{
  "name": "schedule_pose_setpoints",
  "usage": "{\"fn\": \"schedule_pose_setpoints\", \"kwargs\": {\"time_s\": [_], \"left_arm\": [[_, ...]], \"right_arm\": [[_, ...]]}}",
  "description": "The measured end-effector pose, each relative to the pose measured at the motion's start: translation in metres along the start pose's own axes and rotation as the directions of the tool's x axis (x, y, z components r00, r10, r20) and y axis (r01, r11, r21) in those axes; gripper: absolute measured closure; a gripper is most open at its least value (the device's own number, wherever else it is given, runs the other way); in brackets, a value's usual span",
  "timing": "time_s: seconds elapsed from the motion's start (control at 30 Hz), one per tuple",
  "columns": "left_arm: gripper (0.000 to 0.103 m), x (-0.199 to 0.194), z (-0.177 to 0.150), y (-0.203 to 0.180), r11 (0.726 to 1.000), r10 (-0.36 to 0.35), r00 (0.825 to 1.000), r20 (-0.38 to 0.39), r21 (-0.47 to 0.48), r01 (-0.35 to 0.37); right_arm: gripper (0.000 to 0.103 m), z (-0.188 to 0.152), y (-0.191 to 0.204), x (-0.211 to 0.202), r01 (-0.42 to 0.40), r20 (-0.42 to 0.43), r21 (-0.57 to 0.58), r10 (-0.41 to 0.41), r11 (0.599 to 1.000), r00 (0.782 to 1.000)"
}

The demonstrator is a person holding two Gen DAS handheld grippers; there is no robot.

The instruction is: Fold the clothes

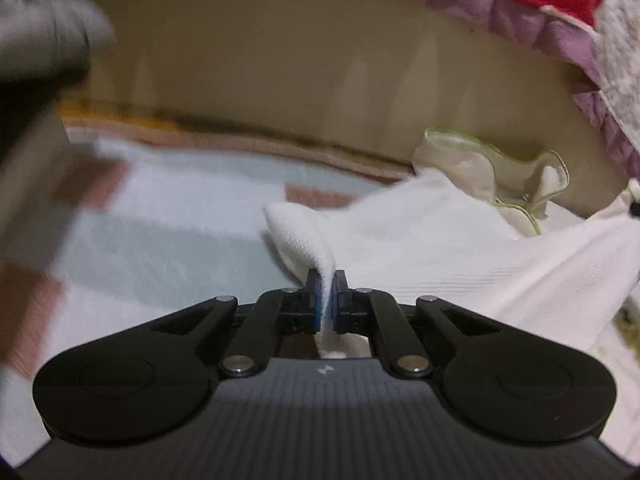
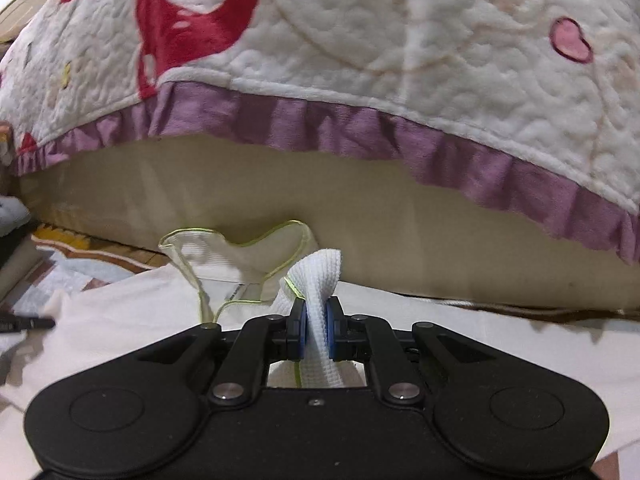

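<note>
A fold of the white waffle-knit garment (image 1: 420,232) is pinched between the closed jaws of the left gripper (image 1: 329,300), with the cloth rising ahead of the jaws and spreading away to their right. Another bunched part of the same garment (image 2: 320,276), where the yellow-green trimmed ruffle (image 2: 240,248) begins, is clamped between the closed jaws of the right gripper (image 2: 316,330). The ruffle is seen just ahead and to the left of those jaws. The rest of the garment is draped below both grippers over a pale blue, white and brown patterned mat (image 1: 168,216). Beyond the jaws, a quilted white blanket with red motifs and a purple frill (image 2: 440,80) is hung over a beige mattress edge (image 2: 360,232).
</note>
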State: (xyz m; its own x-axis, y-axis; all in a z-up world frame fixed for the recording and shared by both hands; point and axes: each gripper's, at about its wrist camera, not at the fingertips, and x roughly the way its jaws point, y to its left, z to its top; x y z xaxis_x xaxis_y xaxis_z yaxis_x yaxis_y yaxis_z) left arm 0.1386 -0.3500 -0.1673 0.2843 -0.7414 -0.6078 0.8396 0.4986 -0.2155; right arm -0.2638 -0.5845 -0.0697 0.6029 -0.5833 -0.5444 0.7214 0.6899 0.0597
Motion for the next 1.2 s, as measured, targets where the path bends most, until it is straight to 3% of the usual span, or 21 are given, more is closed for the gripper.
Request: {"fn": "schedule_pose_setpoints", "kwargs": {"time_s": [0.17, 0.23, 0.33, 0.4, 0.43, 0.47, 0.53, 0.63, 0.73, 0.77, 0.83, 0.87, 0.93, 1.07, 1.13, 1.2], "left_arm": [[0.098, -0.003, 0.001, 0.029, 0.984, -0.054, 0.998, 0.035, -0.17, 0.059], [0.097, 0.002, -0.005, 0.031, 0.981, -0.002, 1.0, 0.014, -0.192, 0.005], [0.096, -0.005, -0.014, 0.028, 0.977, 0.106, 0.994, 0.01, -0.19, -0.102], [0.087, -0.023, -0.017, 0.023, 0.98, 0.085, 0.996, 0.038, -0.183, -0.077], [0.074, -0.031, -0.019, 0.02, 0.983, 0.048, 0.998, 0.041, -0.178, -0.04], [0.062, -0.038, -0.021, 0.017, 0.986, -0.007, 0.999, 0.032, -0.168, 0.013], [0.054, -0.048, -0.03, 0.002, 0.987, -0.105, 0.994, -0.016, -0.121, 0.102], [0.051, -0.047, -0.047, -0.023, 0.995, -0.1, 0.989, -0.108, 0.015, 0.102], [0.056, -0.044, -0.063, -0.04, 0.988, 0.046, 0.992, -0.121, 0.151, -0.028], [0.064, -0.046, -0.065, -0.041, 0.987, 0.049, 0.993, -0.106, 0.156, -0.032], [0.072, -0.049, -0.065, -0.036, 0.993, 0.042, 0.994, -0.097, 0.114, -0.031], [0.081, -0.05, -0.065, -0.032, 0.995, 0.043, 0.994, -0.096, 0.099, -0.033], [0.094, -0.051, -0.064, -0.026, 0.998, 0.025, 0.995, -0.092, 0.066, -0.019], [0.096, -0.055, -0.064, -0.018, 1.0, -0.006, 0.996, -0.086, 0.019, 0.008], [0.096, -0.056, -0.062, -0.019, 1.0, 0.001, 0.995, -0.096, 0.03, 0.002], [0.097, -0.055, -0.06, -0.02, 0.999, 0.014, 0.994, -0.109, 0.042, -0.009]], "right_arm": [[0.091, 0.006, 0.005, 0.028, 0.034, -0.034, -0.023, -0.035, 0.999, 0.999], [0.089, 0.007, 0.007, 0.054, 0.095, -0.096, -0.052, -0.1, 0.994, 0.99], [0.081, 0.005, 0.009, 0.088, 0.196, -0.196, -0.085, -0.21, 0.977, 0.958], [0.06, 0.003, 0.009, 0.092, 0.246, -0.21, -0.088, -0.259, 0.965, 0.943], [0.059, 0.001, 0.009, 0.09, 0.256, -0.209, -0.083, -0.268, 0.963, 0.941], [0.059, -0.001, 0.009, 0.085, 0.238, -0.208, -0.07, -0.248, 0.969, 0.946], [0.057, -0.006, 0.008, 0.079, 0.196, -0.223, -0.048, -0.201, 0.98, 0.954], [0.056, -0.016, 0.004, 0.071, 0.112, -0.234, -0.015, -0.112, 0.994, 0.966], [0.055, -0.031, 0.002, 0.074, 0.133, -0.3, -0.02, -0.133, 0.991, 0.945], [0.053, -0.036, 0.002, 0.075, 0.142, -0.323, -0.023, -0.142, 0.99, 0.936], [0.043, -0.044, -0.001, 0.077, 0.166, -0.352, -0.022, -0.163, 0.986, 0.922], [0.043, -0.047, -0.003, 0.076, 0.152, -0.349, 0.003, -0.141, 0.988, 0.926], [0.079, -0.047, -0.006, 0.072, 0.113, -0.328, 0.031, -0.096, 0.993, 0.94], [0.083, -0.029, 0.006, 0.038, 0.108, -0.213, 0.021, -0.101, 0.994, 0.972], [0.083, -0.023, 0.009, 0.022, 0.113, -0.204, 0.027, -0.105, 0.993, 0.973], [0.08, -0.027, 0.015, 0.028, 0.127, -0.277, -0.075, -0.143, 0.989, 0.95]]}}
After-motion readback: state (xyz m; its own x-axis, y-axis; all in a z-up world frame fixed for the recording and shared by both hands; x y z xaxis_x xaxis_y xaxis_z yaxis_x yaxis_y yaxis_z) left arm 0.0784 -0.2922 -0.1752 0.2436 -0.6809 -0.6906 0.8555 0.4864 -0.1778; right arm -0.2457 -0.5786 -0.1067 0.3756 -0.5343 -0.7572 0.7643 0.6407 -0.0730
